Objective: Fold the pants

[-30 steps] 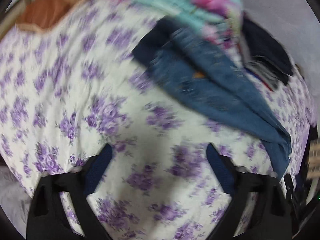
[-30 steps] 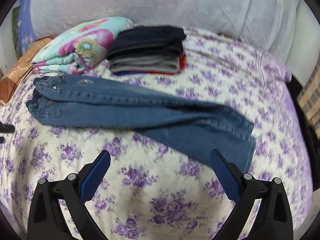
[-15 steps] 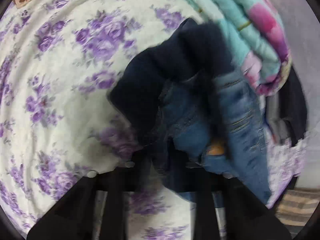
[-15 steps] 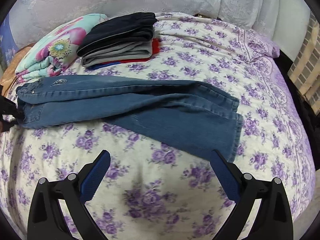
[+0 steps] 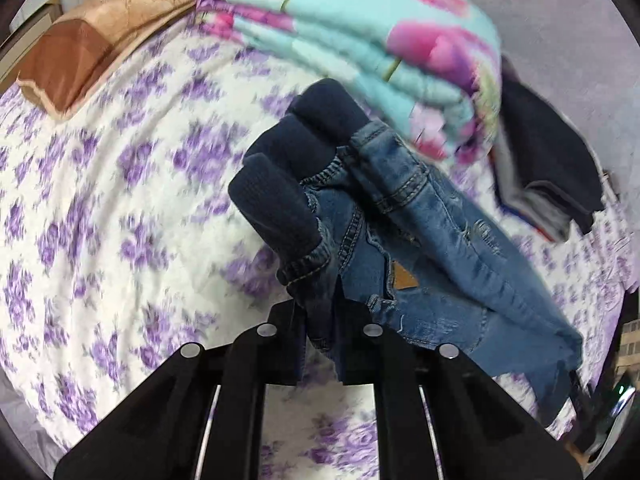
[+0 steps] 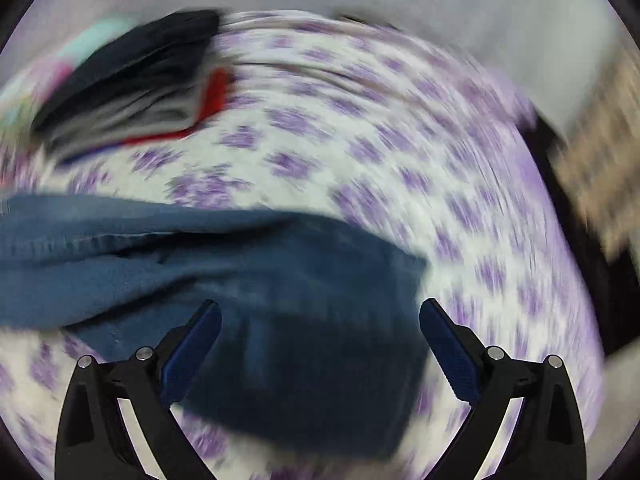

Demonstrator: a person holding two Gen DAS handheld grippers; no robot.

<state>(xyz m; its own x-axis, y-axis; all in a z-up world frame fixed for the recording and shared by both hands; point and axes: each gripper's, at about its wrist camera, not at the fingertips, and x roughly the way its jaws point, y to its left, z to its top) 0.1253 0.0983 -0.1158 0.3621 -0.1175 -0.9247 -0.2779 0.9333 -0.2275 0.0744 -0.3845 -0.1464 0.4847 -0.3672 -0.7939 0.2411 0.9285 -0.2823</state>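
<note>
Two grippers: left gripper [image 5: 320, 344] fingers clamp jeans [image 5: 432, 248] waistband; right gripper [image 6: 320, 344] fingers wide.

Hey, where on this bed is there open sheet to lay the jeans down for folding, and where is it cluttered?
Bare flowered sheet lies left of the jeans, below the brown pillow. More open sheet runs right of the folded dark stack. It is crowded at the head: floral quilt and the stack sit side by side, close behind the jeans' waistband.
</note>
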